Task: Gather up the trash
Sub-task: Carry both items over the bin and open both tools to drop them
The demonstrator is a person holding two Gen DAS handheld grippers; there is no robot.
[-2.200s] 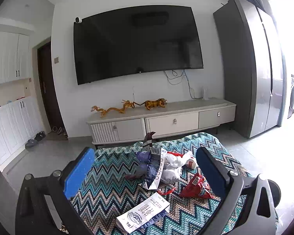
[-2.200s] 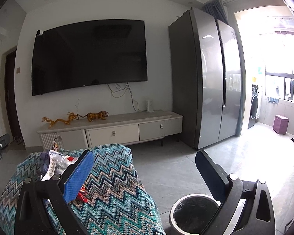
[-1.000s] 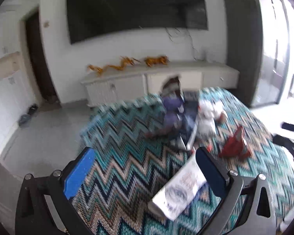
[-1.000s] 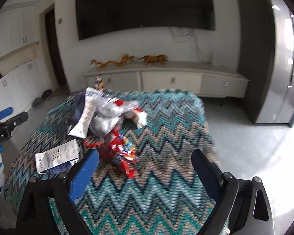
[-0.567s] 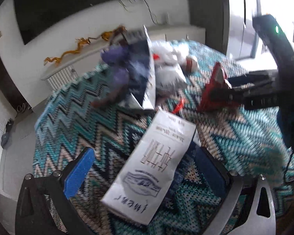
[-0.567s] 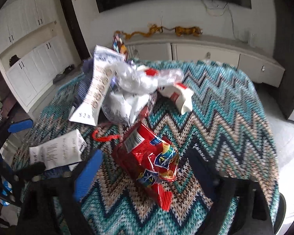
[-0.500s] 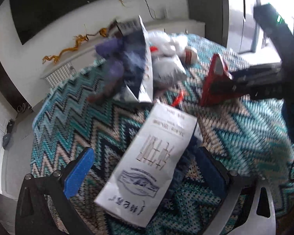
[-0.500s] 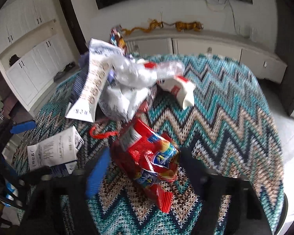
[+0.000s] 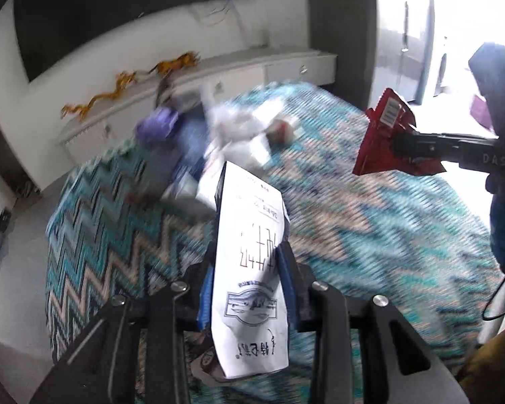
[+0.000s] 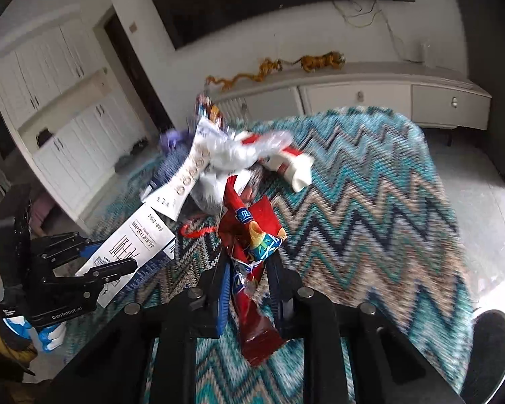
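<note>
1. White printed paper carton (image 9: 249,269) sits pinched flat in the left gripper (image 9: 249,279), its jaws closed on it above the zigzag knit table cover (image 9: 118,235). Grip low and firm; it could slip.
2. Right gripper (image 10: 249,279) is clamped on the red crinkly snack wrapper (image 10: 249,245). Carry both clear of the remaining trash pile (image 10: 225,158) towards the black bin (image 10: 488,353).

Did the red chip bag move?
Yes. The red bag left the blanket, lifted in the right gripper, away from the trash pile.
</note>
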